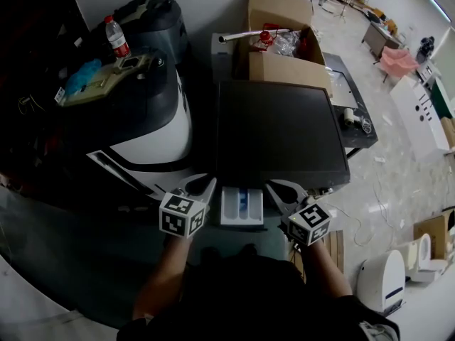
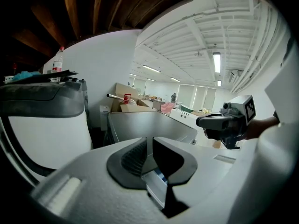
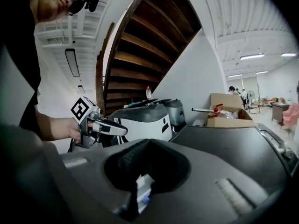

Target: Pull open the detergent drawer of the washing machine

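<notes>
The washing machine (image 1: 281,130) has a dark flat top. Its white detergent drawer (image 1: 242,206) sticks out of the front edge, pulled open, with blue inside. My left gripper (image 1: 206,185) hovers just left of the drawer and touches nothing. Its jaws stand a narrow slit apart with nothing between them (image 2: 150,141); the drawer (image 2: 156,183) shows below them. My right gripper (image 1: 274,188) hangs just right of the drawer, shut and empty (image 3: 149,143), with the drawer (image 3: 144,190) below its pads.
A white and black machine (image 1: 149,119) stands close on the left, a water bottle (image 1: 117,38) on top of it. Cardboard boxes (image 1: 284,41) sit behind the washer. A low table (image 1: 355,112) is at its right, and white appliances (image 1: 384,279) stand on the floor.
</notes>
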Demonstrator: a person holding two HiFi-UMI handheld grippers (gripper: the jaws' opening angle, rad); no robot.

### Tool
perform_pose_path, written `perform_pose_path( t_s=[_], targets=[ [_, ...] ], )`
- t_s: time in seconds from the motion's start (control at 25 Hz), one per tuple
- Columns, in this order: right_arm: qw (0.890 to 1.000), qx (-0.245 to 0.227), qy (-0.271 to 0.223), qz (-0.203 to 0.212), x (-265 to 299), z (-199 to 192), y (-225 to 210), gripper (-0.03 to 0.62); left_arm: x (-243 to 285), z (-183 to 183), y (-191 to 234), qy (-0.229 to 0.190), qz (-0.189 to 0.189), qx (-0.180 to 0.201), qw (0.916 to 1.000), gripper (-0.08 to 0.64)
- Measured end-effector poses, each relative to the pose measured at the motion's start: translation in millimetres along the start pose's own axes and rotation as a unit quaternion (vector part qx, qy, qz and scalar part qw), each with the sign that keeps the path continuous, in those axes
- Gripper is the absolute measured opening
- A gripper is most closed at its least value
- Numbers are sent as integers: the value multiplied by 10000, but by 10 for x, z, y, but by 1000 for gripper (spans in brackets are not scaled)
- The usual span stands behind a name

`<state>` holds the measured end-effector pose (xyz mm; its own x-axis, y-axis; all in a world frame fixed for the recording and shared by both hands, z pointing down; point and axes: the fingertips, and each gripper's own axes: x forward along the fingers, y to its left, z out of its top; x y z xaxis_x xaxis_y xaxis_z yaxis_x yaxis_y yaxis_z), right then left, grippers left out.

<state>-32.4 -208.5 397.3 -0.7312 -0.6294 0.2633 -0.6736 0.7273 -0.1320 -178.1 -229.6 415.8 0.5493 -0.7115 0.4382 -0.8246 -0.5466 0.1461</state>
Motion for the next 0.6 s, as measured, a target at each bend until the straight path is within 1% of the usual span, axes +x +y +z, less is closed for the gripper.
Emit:
perform_pose_path(
  t_s=[0.12,0.2,0.6],
  targets=[
    [9996,4,200,-199,5,-61,-75,2,29,-16,36,32,50,-16,10000,48],
    [9994,35,230,-256,-17,-89,-111,2,51,-27,33,37,51,-40,10000,47],
    [9996,39,243,-130,-45,-150,-59,2,14,-70,22,44,109,-103,9999,41]
  ],
)
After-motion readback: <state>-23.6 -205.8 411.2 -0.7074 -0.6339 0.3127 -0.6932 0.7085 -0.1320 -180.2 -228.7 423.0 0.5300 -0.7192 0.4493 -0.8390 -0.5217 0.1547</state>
